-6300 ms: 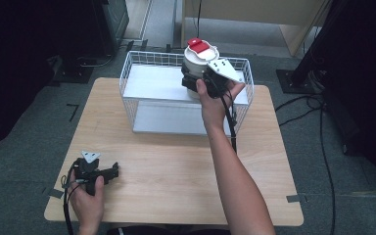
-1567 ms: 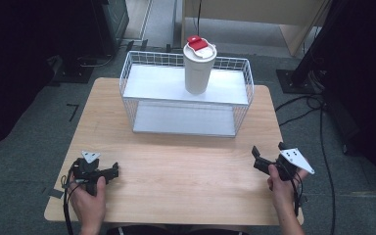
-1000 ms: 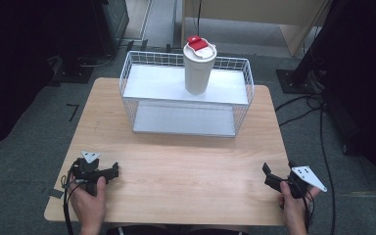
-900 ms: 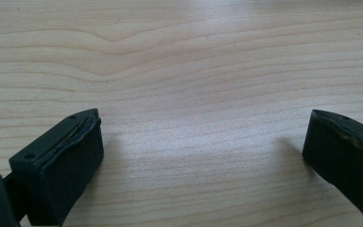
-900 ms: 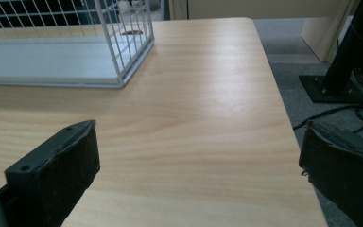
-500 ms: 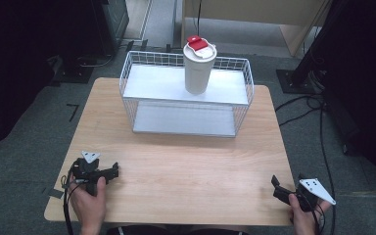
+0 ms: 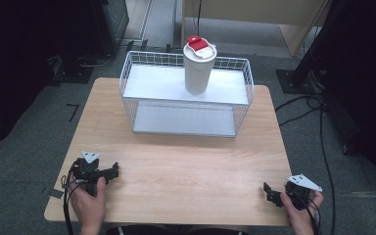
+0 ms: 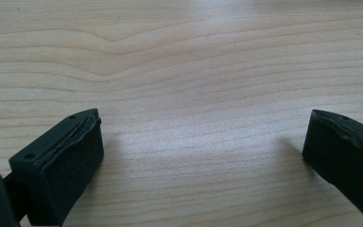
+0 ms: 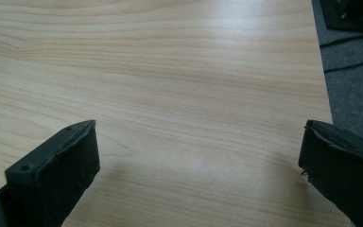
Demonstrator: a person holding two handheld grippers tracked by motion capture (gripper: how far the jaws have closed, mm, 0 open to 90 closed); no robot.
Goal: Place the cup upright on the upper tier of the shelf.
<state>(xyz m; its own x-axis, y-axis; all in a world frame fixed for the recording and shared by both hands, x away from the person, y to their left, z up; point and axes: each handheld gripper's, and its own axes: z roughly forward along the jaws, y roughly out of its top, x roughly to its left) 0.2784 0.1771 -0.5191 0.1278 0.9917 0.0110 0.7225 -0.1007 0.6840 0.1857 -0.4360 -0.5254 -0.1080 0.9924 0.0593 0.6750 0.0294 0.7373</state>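
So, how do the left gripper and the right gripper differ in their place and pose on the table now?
The left gripper sits inside the table's near left part, while the right gripper is at the near right corner, close to the edge. The left gripper's jaws point right, toward the table's middle; the right gripper's jaws point left. The left gripper lies farther from the front edge than the right gripper. Both are open, hold nothing, and are far from the white cup on the wire rack.

Even overhead light, soft glare on the table (image 7: 186, 171), surroundings dark, slight blur.
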